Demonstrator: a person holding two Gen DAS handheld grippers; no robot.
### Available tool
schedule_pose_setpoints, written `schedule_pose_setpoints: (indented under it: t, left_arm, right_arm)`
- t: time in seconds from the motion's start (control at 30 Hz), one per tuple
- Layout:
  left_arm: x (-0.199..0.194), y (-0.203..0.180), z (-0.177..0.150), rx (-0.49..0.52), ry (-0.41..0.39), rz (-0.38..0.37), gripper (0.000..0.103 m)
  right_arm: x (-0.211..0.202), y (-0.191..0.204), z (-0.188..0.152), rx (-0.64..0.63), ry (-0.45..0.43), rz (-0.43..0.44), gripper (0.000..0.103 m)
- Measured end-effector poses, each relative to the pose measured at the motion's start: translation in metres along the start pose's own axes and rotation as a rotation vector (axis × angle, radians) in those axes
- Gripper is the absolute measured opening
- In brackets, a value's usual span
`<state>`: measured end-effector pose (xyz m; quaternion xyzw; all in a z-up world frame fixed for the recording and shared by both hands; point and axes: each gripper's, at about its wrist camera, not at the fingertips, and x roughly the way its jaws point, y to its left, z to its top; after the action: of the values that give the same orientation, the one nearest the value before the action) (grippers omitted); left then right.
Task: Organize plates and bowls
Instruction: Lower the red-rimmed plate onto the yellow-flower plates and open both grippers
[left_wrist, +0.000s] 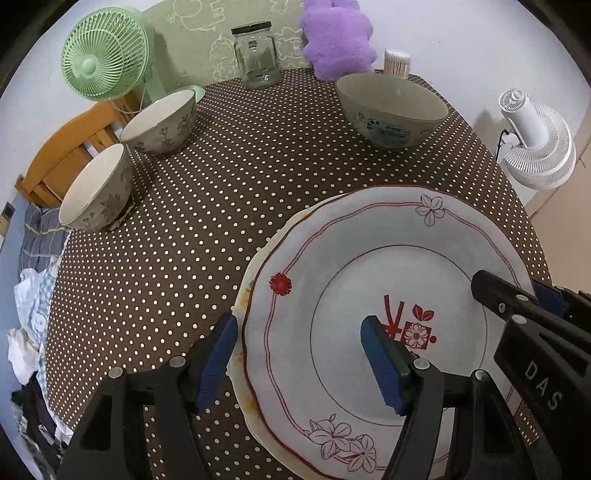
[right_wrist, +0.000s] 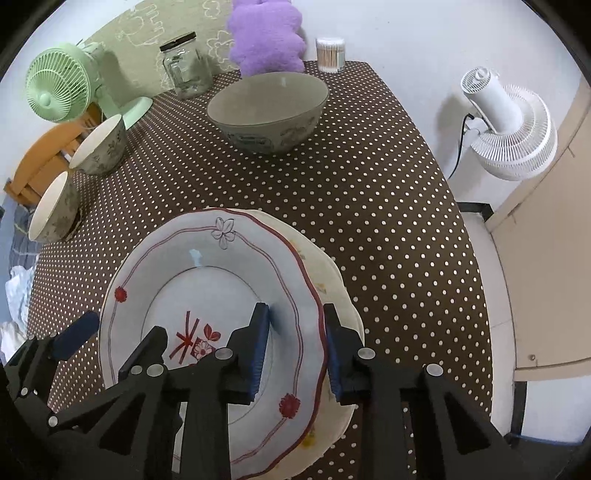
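At the far left a green fan stood at the counter's back corner, with an orange wooden chair beyond the edge below it. Two small floral bowls, a nearer one and a farther one, sat close together along the counter's left edge, both upright. Behind them, towards the middle of the back, a clear glass jar with a black lid stood just beside a purple plush toy, and a tub of cotton swabs stood past the toy. A large grey-green bowl rested in front of the toy, well apart from the small bowls.

Nearer the camera, a white plate with red trim lay on top of a cream plate, whose rim showed around it. The left gripper straddled the left rim of the stack with its jaws wide, one blue pad outside the rim over the cloth, the other over the plate's well; neither pad appeared to press on the plate. The right gripper straddled the right rim with a narrower gap, one pad inside on the top plate, the other at the outer edge above the cream plate; I could not tell whether its pads were pressing. Off the counter to the right, a white fan stood by the wall
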<state>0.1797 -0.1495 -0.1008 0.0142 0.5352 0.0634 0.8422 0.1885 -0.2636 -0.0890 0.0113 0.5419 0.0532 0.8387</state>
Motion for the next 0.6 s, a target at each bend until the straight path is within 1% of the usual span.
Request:
schedule_pose_setpoints:
  t: [0.1, 0.17, 0.23, 0.27, 0.3, 0.53, 0.6]
  left_arm:
    - [0.0, 0.0, -0.001, 0.001, 0.001, -0.023, 0.076]
    - [-0.001, 0.0, -0.001, -0.002, 0.001, -0.023, 0.08]
    - [-0.001, 0.001, -0.002, -0.007, 0.002, -0.022, 0.081]
    - [-0.002, 0.002, -0.004, -0.011, 0.0, -0.022, 0.081]
    - [-0.003, 0.002, -0.003, -0.013, -0.001, -0.021, 0.082]
    - [-0.013, 0.009, -0.01, -0.024, -0.013, -0.026, 0.082]
    - [-0.019, 0.013, -0.01, -0.031, -0.025, -0.031, 0.083]
  right_arm:
    - [0.001, 0.006, -0.001, -0.026, -0.01, -0.023, 0.036]
    - [0.001, 0.006, -0.002, -0.035, -0.015, -0.026, 0.037]
    - [0.001, 0.005, -0.002, -0.039, -0.014, -0.01, 0.045]
    - [0.0, 0.004, -0.002, -0.041, -0.012, -0.009, 0.057]
    - [0.0, 0.005, -0.002, -0.04, -0.009, -0.009, 0.063]
    - [-0.004, 0.006, -0.009, -0.025, -0.003, 0.002, 0.064]
    - [-0.009, 0.009, -0.009, -0.031, -0.012, 0.003, 0.068]
